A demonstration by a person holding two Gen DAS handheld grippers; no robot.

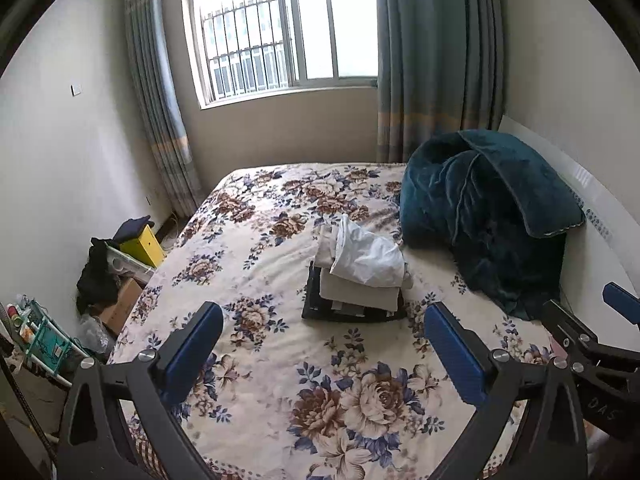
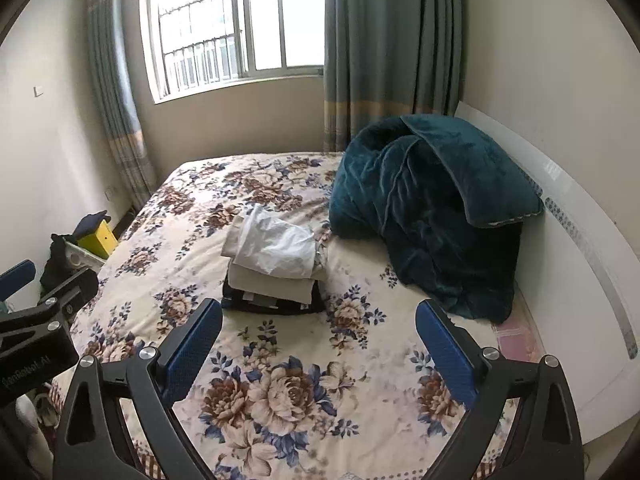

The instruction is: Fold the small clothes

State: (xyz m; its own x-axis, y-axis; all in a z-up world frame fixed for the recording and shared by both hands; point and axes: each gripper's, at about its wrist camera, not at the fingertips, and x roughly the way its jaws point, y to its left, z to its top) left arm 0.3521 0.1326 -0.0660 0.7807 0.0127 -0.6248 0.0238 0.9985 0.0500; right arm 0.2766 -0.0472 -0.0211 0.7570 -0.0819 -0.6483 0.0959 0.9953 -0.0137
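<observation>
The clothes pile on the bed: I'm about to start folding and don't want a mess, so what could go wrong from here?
The white garment lies crumpled and loose on top of the clothes pile; pulling it may drag the beige pieces off. The teal blanket is heaped close beside the pile, so spread cloth could snag on it. Both the left gripper and right gripper are open and short of the pile.

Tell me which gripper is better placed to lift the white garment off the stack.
Right gripper, marginally: the white garment droops over the right side of the stack. Left gripper hovers equally far; both jaws open.
</observation>
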